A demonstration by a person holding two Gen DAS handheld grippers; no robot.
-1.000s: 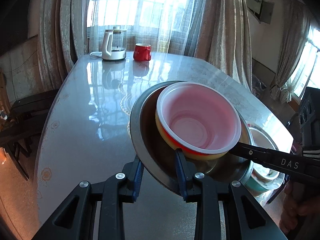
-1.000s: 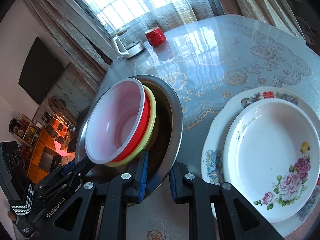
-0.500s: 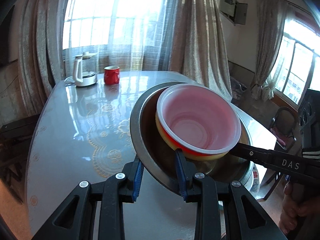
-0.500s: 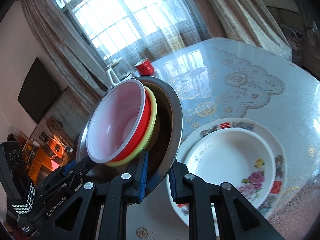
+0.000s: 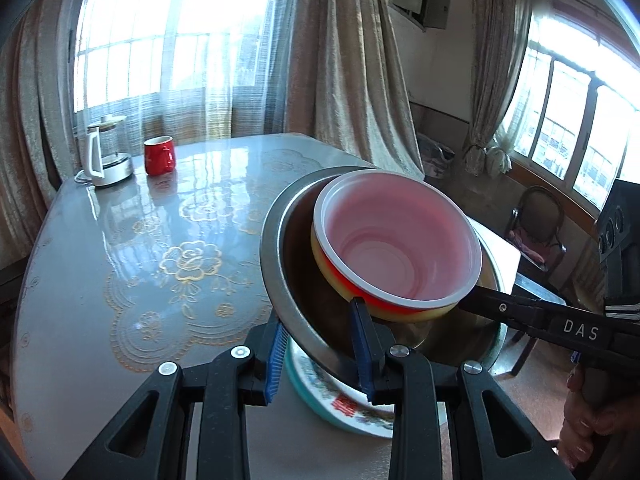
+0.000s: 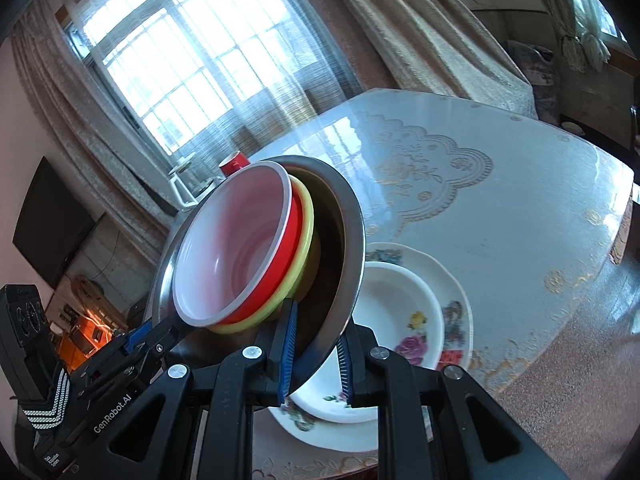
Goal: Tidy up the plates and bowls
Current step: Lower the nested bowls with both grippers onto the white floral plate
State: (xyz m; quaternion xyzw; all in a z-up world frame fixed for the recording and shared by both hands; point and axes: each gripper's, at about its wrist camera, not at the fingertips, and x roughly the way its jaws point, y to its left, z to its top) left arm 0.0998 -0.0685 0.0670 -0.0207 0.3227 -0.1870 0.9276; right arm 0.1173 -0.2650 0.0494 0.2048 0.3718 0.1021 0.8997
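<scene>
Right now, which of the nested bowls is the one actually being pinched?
The big stainless steel bowl; both tools clamp its rim. The white-lined red and yellow bowls only sit inside.

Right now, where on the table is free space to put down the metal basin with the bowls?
Free: the lace-patterned table middle, between the red mug with white kettle and the carried steel basin. Crowded: directly below it, the stacked floral plates.

Glossy table (image 5: 120, 264) with gold floral lace pattern, floral plate (image 6: 452, 300) with white floral bowl (image 6: 392, 312) nested in it, far end: red mug (image 5: 159, 155), white-handled kettle (image 5: 104, 156)
</scene>
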